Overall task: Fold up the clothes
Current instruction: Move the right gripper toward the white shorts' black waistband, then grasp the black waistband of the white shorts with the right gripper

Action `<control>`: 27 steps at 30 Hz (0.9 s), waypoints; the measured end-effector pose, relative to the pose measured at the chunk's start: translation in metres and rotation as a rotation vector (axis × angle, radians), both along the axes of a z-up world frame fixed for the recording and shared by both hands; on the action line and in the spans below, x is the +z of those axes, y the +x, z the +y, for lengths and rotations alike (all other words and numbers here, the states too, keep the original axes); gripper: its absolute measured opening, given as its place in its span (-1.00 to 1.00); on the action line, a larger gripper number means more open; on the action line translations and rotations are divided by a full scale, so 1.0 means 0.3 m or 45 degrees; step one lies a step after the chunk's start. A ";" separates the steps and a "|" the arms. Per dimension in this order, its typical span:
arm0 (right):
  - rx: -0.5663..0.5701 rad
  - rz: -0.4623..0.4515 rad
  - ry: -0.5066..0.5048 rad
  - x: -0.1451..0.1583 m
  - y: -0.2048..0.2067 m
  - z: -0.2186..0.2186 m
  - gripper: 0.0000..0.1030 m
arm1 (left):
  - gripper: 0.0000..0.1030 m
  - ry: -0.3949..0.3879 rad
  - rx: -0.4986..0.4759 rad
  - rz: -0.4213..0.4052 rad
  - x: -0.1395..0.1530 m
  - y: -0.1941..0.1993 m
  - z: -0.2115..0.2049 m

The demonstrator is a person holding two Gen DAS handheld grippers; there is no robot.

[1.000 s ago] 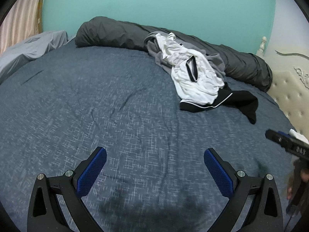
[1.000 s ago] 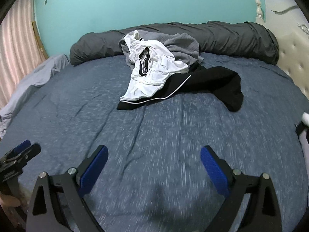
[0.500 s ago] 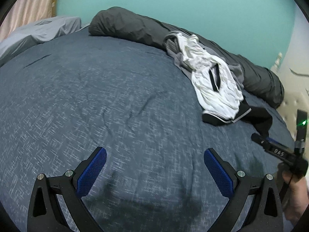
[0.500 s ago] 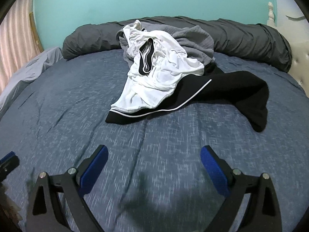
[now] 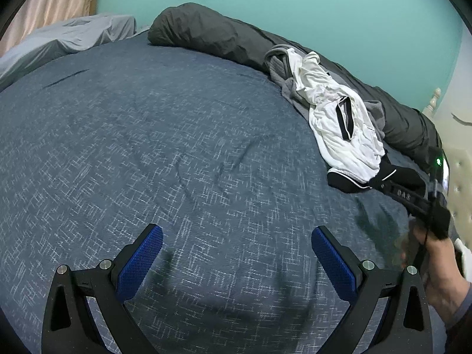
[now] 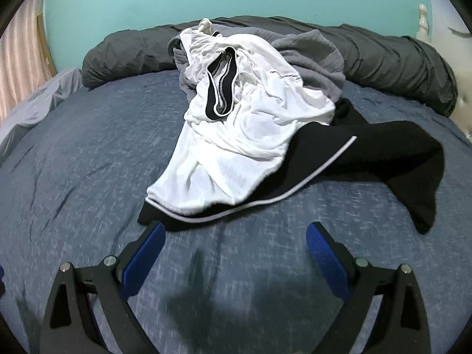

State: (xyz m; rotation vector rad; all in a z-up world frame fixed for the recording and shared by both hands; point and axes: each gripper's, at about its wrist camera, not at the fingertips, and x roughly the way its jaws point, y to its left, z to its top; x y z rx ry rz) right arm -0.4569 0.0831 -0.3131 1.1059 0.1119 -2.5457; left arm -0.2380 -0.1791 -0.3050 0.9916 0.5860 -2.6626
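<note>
A heap of clothes lies on the blue bedspread (image 6: pixel 73 177). On top is a white shirt with a black collar (image 6: pixel 244 124), over a black garment with white piping (image 6: pixel 368 159) and a grey garment (image 6: pixel 312 56). My right gripper (image 6: pixel 234 253) is open just short of the black hem, with nothing between its blue pads. In the left wrist view the same white shirt (image 5: pixel 339 124) sits far right, and my left gripper (image 5: pixel 237 250) is open over bare bedspread (image 5: pixel 147 147). The right gripper's body (image 5: pixel 413 200) and the hand (image 5: pixel 436 268) holding it show at the right edge.
A rolled dark grey duvet (image 6: pixel 398 59) runs along the teal wall behind the pile. A light grey sheet (image 5: pixel 65 38) lies at the far left. A cream tufted headboard (image 5: pixel 460 183) stands at the right, by a pink curtain (image 6: pixel 17 59) on the left.
My right gripper has moved forward toward the clothes heap, which now looms much larger. My left gripper has swung left, so the heap has slid to the right of its view.
</note>
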 end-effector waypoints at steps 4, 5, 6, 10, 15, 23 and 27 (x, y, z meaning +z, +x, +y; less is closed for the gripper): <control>-0.005 -0.040 -0.098 -0.022 -0.061 -0.011 0.82 | 0.99 -0.008 0.002 -0.003 -0.007 0.003 -0.006; -0.008 -0.051 -0.115 -0.028 -0.080 -0.015 0.75 | 0.99 -0.011 0.004 -0.004 -0.008 0.004 -0.007; -0.010 -0.066 -0.126 -0.035 -0.097 -0.019 0.47 | 0.99 -0.012 0.005 -0.004 -0.009 0.005 -0.009; 0.004 -0.134 -0.124 -0.067 -0.153 -0.049 -0.21 | 0.99 -0.004 0.006 -0.004 -0.012 0.005 -0.017; 0.056 -0.182 -0.200 -0.061 -0.151 -0.064 -0.86 | 0.99 0.000 0.008 0.002 -0.005 0.013 -0.024; 0.196 -0.093 -0.229 0.090 0.062 0.000 -0.91 | 0.99 -0.009 -0.027 0.034 0.031 0.050 0.011; 0.284 -0.088 -0.238 0.178 0.229 0.062 -0.91 | 0.99 -0.009 -0.043 0.045 0.042 0.074 0.027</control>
